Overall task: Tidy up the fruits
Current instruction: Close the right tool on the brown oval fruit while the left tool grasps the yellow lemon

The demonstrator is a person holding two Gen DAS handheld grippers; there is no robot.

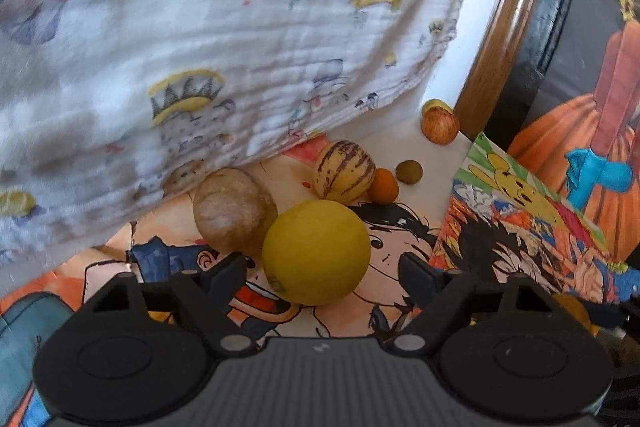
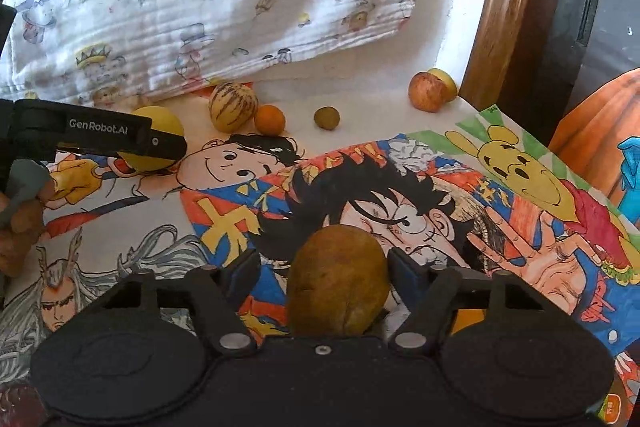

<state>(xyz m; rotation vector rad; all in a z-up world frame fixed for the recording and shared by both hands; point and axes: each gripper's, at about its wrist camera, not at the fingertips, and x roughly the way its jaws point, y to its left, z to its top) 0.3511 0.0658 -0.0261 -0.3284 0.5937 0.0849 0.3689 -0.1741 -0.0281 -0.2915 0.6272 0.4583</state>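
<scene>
While your left tool (image 1: 322, 269) stands spread around the yellow fruit (image 1: 316, 253) on the table (image 1: 432, 151), closing off-centre may roll it. Right view: right tool (image 2: 320, 277) spread, brown fruit (image 2: 338, 293) betw. fingers, touching only one; may slip.

The left gripper (image 1: 322, 269) — jaws spread wide — frames a yellow round fruit (image 1: 316, 253) beside a brown fruit (image 1: 234, 215).

A: Left gripper (image 1: 322, 267)?
B: Jaws spread wide, lower centre of its own view; nothing clamped.
A: Right gripper (image 2: 320, 269)?
B: Jaws parted likewise, lower centre; the right one touches a brown fruit (image 2: 338, 293).
</scene>
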